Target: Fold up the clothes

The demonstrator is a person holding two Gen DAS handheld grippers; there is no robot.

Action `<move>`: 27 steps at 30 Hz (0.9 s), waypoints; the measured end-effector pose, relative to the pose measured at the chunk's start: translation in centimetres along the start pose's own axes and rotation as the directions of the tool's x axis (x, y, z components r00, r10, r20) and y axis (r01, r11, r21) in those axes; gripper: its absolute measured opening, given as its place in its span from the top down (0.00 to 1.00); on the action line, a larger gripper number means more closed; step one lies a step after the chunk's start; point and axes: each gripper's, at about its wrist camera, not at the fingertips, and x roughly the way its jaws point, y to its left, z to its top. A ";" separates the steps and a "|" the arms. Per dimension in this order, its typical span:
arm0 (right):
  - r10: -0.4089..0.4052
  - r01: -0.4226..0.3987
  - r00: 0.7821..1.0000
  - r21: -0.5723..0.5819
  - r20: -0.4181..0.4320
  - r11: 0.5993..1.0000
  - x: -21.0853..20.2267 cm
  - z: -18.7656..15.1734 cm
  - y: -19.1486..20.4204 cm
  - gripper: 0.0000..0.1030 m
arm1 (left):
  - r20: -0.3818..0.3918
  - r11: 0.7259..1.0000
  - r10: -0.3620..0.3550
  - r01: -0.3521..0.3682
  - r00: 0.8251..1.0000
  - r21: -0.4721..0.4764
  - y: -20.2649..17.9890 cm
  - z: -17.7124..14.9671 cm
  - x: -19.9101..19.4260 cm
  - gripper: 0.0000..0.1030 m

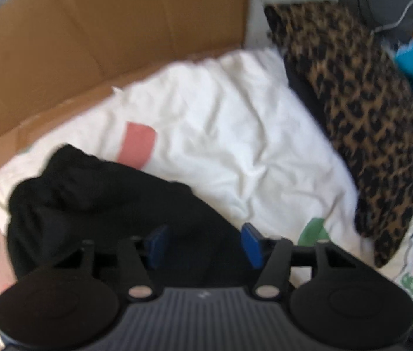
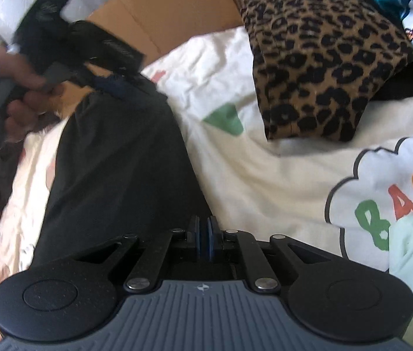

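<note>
The black garment lies bunched on the white bedsheet, stretching from the left claw away to the left in a rumpled heap. In the left wrist view that claw's blue pads stand well apart with black cloth lying between and under them; whether either pad touches the fabric cannot be told (the picture is blurred).

In the right wrist view the same black garment runs as a long dark band from the right claw up to the left claw, which a hand holds there. The right claw's blue pads are pressed together, with the garment's near edge just at them; a pinch of cloth is not clearly seen.

Beyond lie a leopard-print cloth, a cardboard sheet and a white piece printed with coloured letters.
</note>
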 end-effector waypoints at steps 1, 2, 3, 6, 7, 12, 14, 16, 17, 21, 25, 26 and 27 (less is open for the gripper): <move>0.001 -0.001 1.000 0.007 0.012 1.000 -0.2 0.1 0.1 0.95 | 0.007 1.000 0.001 -0.001 1.000 -0.005 0.6 0.1 -0.9 0.39; 0.002 -0.003 1.000 0.014 0.025 1.000 -0.4 0.2 0.2 0.95 | 0.018 1.000 0.004 -0.004 1.000 -0.010 1.2 0.2 -1.9 0.39; 0.003 -0.004 0.999 0.022 0.037 1.000 -0.6 0.4 0.3 0.95 | 0.029 1.000 0.008 -0.007 1.000 -0.014 1.8 0.3 -2.9 0.39; 0.018 -0.020 0.997 0.038 0.075 0.999 -1.0 0.9 0.6 0.95 | 0.068 0.999 0.021 -0.018 0.997 -0.046 4.3 0.8 -6.1 0.38; 0.026 -0.028 0.995 0.027 0.091 0.999 -1.1 1.1 0.8 0.95 | 0.079 0.998 0.025 -0.020 0.997 -0.057 5.1 0.9 -7.0 0.37; 0.036 -0.034 0.989 -0.017 0.144 0.999 -1.4 2.0 2.3 0.95 | 0.130 0.995 0.060 -0.049 0.990 -0.085 9.9 1.1 -11.0 0.34; 0.042 -0.040 0.989 -0.019 0.140 0.999 -1.4 2.1 2.7 0.95 | 0.142 0.994 0.068 -0.054 0.988 -0.099 11.9 0.7 -11.3 0.33; 0.040 -0.036 0.992 -0.030 0.123 0.999 -1.1 1.9 3.0 0.95 | 0.150 0.992 0.083 -0.067 0.985 -0.110 13.8 0.4 -11.1 0.33; 0.034 -0.030 0.994 -0.039 0.107 0.999 -0.9 1.6 3.1 0.95 | 0.149 0.989 0.092 -0.074 0.984 -0.125 14.9 0.1 -10.6 0.33; 0.010 -0.007 0.999 -0.077 0.045 0.997 0.1 0.5 3.6 0.95 | 0.113 0.969 0.120 -0.092 0.986 -0.228 19.0 -1.8 -7.2 0.34; -0.016 0.014 1.000 -0.117 -0.016 0.993 1.1 -0.5 4.1 0.95 | 0.074 0.953 0.132 -0.106 0.989 -0.285 21.4 -3.6 -3.2 0.36; -0.023 0.019 0.999 -0.127 -0.031 0.992 1.4 -0.8 4.3 0.95 | 0.063 0.949 0.130 -0.106 0.990 -0.298 21.9 -4.0 -2.3 0.39; -0.030 0.024 0.998 -0.137 -0.046 0.990 1.6 -1.1 4.4 0.95 | 0.053 0.946 0.119 -0.097 0.991 -0.311 22.3 -4.5 -1.7 0.42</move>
